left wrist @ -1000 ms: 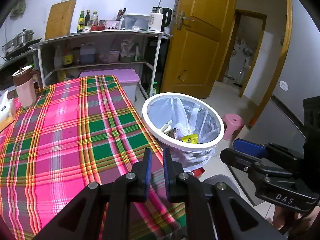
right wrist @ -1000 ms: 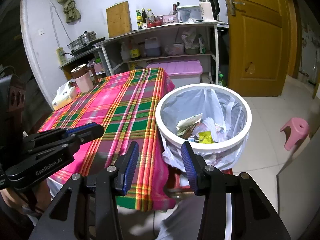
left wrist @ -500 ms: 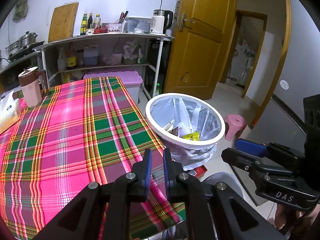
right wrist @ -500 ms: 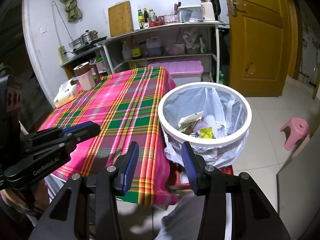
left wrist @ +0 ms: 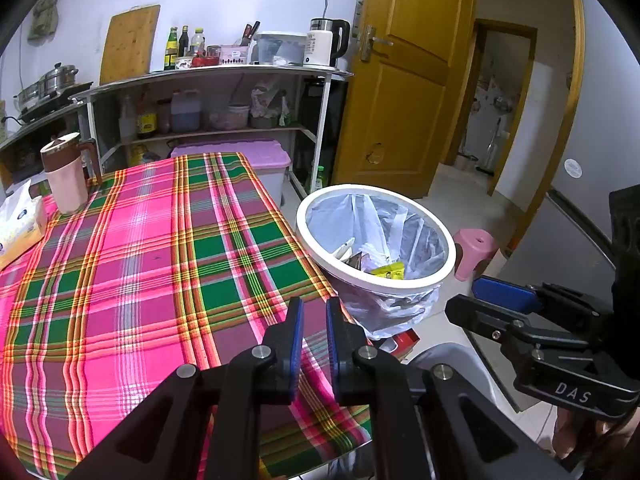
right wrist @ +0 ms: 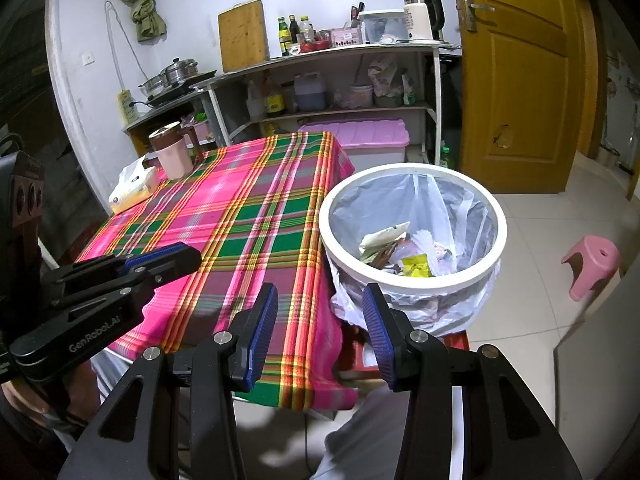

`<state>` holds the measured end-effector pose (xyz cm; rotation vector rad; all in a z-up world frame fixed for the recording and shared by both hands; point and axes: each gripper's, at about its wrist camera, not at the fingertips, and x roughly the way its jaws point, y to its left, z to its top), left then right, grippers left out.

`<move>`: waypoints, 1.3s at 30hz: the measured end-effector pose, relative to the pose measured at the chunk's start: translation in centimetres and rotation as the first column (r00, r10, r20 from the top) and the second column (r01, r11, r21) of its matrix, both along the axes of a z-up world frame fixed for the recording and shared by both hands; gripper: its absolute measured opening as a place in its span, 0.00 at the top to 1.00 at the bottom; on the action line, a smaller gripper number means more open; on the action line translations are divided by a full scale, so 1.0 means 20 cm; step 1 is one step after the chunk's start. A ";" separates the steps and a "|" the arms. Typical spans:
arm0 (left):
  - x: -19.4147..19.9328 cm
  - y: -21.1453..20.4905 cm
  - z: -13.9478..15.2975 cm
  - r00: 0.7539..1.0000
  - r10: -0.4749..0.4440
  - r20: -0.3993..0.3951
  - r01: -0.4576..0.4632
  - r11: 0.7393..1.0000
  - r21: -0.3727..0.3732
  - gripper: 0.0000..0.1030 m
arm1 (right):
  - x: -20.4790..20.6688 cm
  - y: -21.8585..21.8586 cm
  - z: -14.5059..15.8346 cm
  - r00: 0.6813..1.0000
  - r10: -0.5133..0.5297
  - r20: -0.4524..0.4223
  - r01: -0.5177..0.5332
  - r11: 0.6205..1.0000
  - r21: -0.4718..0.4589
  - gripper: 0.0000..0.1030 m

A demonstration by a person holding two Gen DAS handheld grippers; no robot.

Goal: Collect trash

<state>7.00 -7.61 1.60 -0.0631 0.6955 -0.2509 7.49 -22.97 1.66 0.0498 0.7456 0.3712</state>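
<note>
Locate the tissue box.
In both views, the tissue box sits at the table's far left corner, right beside the pink cup.

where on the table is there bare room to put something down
Nearly the whole plaid tablecloth is bare, from the near edge by the left gripper up to the far end. Only the far left corner is crowded: the pink mug and the tissue pack sit there. The lined trash bin borders the right edge.

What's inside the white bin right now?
The white bin has a clear liner holding a yellow wrapper, a pale paper packet and crumpled white scraps. Anything beneath that top layer is covered.
</note>
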 end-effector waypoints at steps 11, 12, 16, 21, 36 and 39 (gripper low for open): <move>0.00 0.00 0.00 1.000 0.003 0.000 -0.003 1.000 0.004 0.90 | 0.00 0.01 0.00 1.000 0.002 -0.004 -0.002 1.000 -0.001 0.56; 0.00 0.00 0.00 1.000 0.004 0.000 -0.004 1.000 0.004 0.90 | 0.00 0.01 0.00 1.000 0.002 -0.003 -0.002 1.000 -0.001 0.56; 0.00 0.01 -0.01 1.000 0.005 -0.001 -0.005 1.000 0.007 0.90 | -0.01 0.01 0.00 1.000 0.002 -0.004 -0.002 1.000 -0.001 0.56; 0.00 0.02 -0.01 1.000 0.009 -0.003 -0.009 1.000 0.008 0.90 | -0.01 0.01 0.00 1.000 0.001 -0.003 -0.001 1.000 0.000 0.56; 0.00 0.02 -0.03 1.000 0.028 -0.007 -0.028 0.999 0.025 0.90 | 0.00 0.02 0.00 1.000 0.005 -0.005 -0.005 1.000 -0.001 0.56; 0.00 0.02 -0.03 0.999 0.032 -0.007 -0.032 0.999 0.031 0.90 | 0.00 0.02 0.00 1.000 0.005 -0.006 -0.005 1.000 0.000 0.56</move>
